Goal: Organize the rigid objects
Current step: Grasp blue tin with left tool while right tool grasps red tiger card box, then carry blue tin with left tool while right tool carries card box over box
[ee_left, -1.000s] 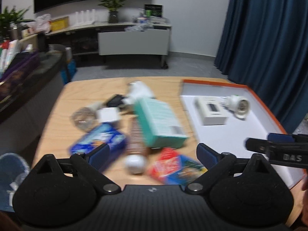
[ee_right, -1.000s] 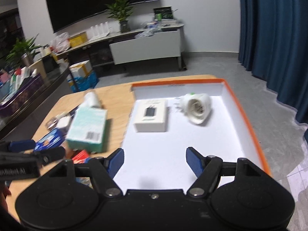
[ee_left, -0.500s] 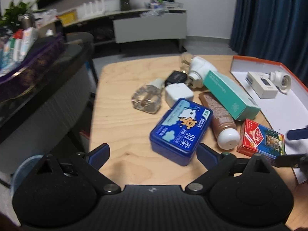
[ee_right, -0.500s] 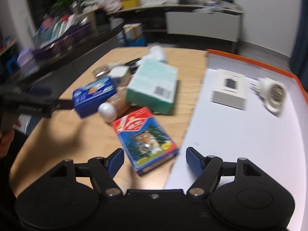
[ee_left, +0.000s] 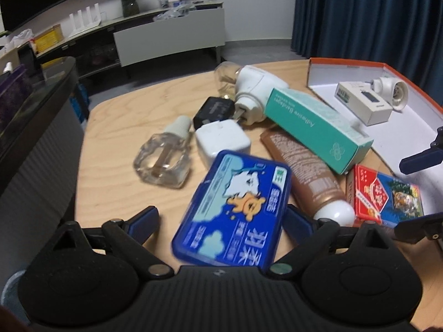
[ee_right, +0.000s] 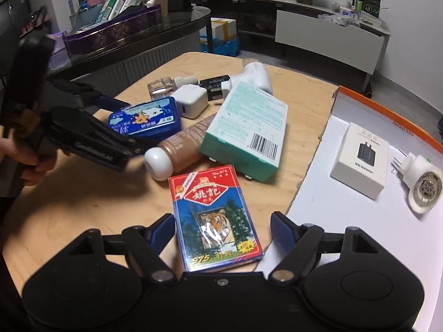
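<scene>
A blue tin (ee_left: 235, 210) lies between the fingers of my open left gripper (ee_left: 221, 220); it also shows in the right wrist view (ee_right: 145, 117). A red-and-blue card pack (ee_right: 216, 218) lies between the fingers of my open right gripper (ee_right: 223, 225) and shows in the left wrist view (ee_left: 384, 193). A brown tube (ee_left: 307, 174), a teal box (ee_left: 315, 121), a white charger cube (ee_left: 221, 141), a glass bottle (ee_left: 163, 157), a black adapter (ee_left: 214, 109) and a white plug device (ee_left: 257, 88) crowd the wooden table (ee_left: 110, 144). An orange-rimmed white tray (ee_right: 346, 215) holds a white charger box (ee_right: 362, 160) and a lamp socket (ee_right: 423, 188).
A dark curved counter (ee_right: 133, 44) with a purple box of items stands to the left of the table. A low cabinet (ee_left: 169, 36) and a plant are at the back wall. Blue curtains (ee_left: 373, 13) hang at the right.
Both grippers have moved down and closer to the table. The left now straddles the blue tin; the right has swung left from the tray and straddles the card pack.
</scene>
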Motion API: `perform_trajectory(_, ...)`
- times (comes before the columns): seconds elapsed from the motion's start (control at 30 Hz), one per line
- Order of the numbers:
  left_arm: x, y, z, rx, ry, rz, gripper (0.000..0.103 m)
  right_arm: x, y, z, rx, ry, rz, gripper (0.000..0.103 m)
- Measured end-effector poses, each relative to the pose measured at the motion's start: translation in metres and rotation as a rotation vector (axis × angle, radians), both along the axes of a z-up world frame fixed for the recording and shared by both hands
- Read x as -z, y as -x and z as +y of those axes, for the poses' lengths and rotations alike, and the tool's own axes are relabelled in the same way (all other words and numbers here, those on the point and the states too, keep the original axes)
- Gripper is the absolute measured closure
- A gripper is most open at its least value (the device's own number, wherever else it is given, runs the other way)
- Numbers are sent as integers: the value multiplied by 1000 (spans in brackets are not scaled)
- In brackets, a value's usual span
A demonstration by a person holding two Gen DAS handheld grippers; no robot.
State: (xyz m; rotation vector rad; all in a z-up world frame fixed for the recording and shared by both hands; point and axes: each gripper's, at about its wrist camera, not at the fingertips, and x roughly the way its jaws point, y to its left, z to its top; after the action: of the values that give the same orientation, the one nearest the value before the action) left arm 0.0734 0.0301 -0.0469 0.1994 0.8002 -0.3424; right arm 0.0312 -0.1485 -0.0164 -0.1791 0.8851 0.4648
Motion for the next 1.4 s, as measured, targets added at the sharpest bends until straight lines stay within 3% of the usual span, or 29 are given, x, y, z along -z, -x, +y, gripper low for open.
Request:
perform_trajectory(0.1,-2,2,-3,23,25,-16,21,2,-8,-8,28,-50,47,13)
perform_trajectory(0.17,-5,6,-6,39,23,-25,39,4,-8,-3,-12,-46,64,13)
perform_trajectory(0.27,-3,13,-8,38,28,-32,39,12,-4,15,-57,64,46,11)
perform_trajectory(0.33,-3,17,-5,13,44,-36,39,12,-4,23,-77,56,45,12)
perform_trajectory(0.4,-3,22,-3,-18,53,-35,40,11,-6,27,-52,60,24,23)
perform_trajectory(0.47,-7,28,0,-50,65,-44,40,10,-5,27,-37,34,24,31)
perform_trajectory(0.67,-37,64,10,-186,134,-101,40,-4,13,11,55,-83,-15,32)
perform_trajectory(0.83,-72,92,-16,-239,154,-162,40,-32,35,-10,140,-125,-110,32)
perform_trajectory(1.03,-104,107,-77,-170,226,-200,40,-70,58,-75,322,-139,-221,32)
perform_trajectory(1.23,-139,90,-141,-82,310,-150,40,-110,76,-144,484,-134,-319,32)
perform_trajectory(1.4,-170,85,-172,-56,336,-234,39,-140,87,-174,554,-126,-405,32)
